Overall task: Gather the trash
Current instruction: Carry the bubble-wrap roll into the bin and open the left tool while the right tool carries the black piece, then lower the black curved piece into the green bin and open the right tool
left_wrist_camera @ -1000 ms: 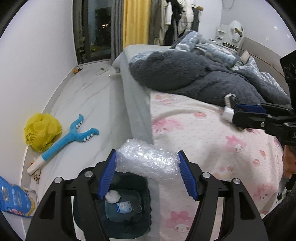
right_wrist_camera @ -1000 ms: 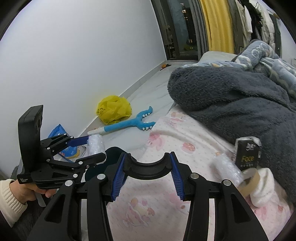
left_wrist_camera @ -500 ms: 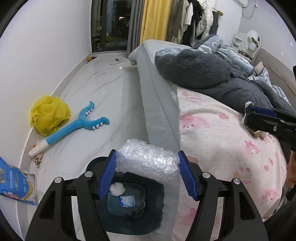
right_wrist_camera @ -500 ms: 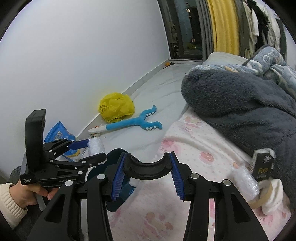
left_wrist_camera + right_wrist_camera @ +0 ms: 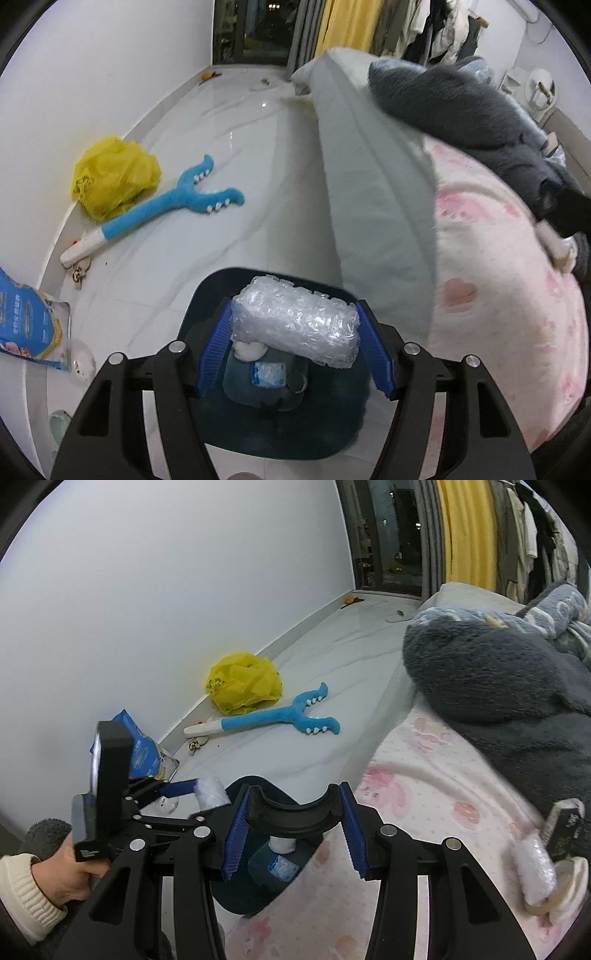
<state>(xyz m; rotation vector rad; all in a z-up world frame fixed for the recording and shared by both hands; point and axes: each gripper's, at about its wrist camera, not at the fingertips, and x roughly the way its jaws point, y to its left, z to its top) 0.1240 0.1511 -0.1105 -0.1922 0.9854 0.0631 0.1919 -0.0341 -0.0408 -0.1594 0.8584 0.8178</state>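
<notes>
My left gripper [image 5: 295, 349] is shut on a roll of bubble wrap [image 5: 295, 326] and holds it right above a dark teal trash bin [image 5: 207, 291] on the floor by the bed. A white wad [image 5: 248, 350] and a small packet [image 5: 269, 373] lie in the bin. In the right wrist view the left gripper [image 5: 184, 797] and the bubble wrap [image 5: 210, 794] hang over the bin [image 5: 243, 897]. My right gripper [image 5: 293, 836] is open and empty above the bed edge. More trash lies on the bed at right: bubble wrap [image 5: 535, 867], a tape roll [image 5: 546, 904], a black box [image 5: 565, 830].
A yellow plastic bag [image 5: 110, 181], a blue plush stick [image 5: 159, 210] and a blue snack bag [image 5: 29, 325] lie on the white floor by the wall. A grey blanket [image 5: 498, 686] covers the bed's far part. The pink sheet [image 5: 498, 314] hangs at the bin's right.
My left gripper has carried the bubble wrap left and down, off the bed edge to above the bin. The right gripper has shifted slightly left and stays open.
</notes>
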